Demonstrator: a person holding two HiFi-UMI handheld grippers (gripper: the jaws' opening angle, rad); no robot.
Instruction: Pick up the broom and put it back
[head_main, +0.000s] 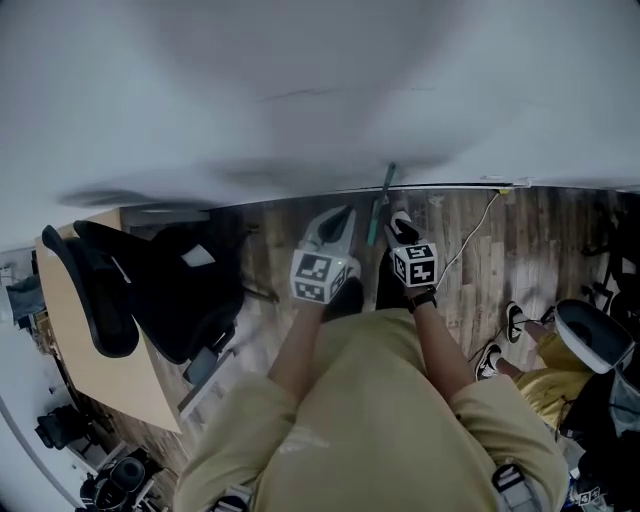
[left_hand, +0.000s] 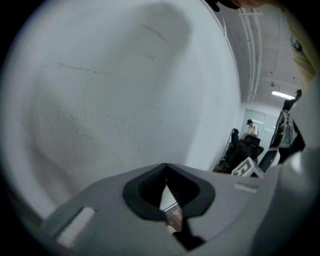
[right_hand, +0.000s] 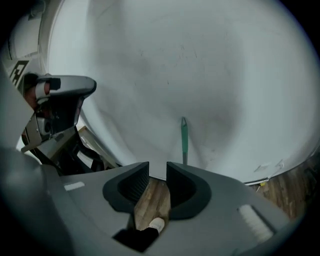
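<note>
The broom (head_main: 380, 205) leans upright against the white wall, and only its green handle shows. In the right gripper view that broom (right_hand: 184, 137) stands just beyond the jaws, apart from them. My right gripper (head_main: 400, 228) hangs close in front of the handle, its jaws open with a narrow gap and only floor seen between them (right_hand: 157, 172). My left gripper (head_main: 335, 225) is beside it to the left, pointing at the bare wall. Its jaws (left_hand: 166, 170) meet at the tips and hold nothing.
A white wall (head_main: 300, 90) fills the space ahead, with wood floor (head_main: 470, 220) at its foot. A black office chair (head_main: 150, 290) and a wooden desk (head_main: 90, 350) stand at the left. A white cable (head_main: 470, 240) runs along the floor at the right, near another person's shoes (head_main: 510, 325).
</note>
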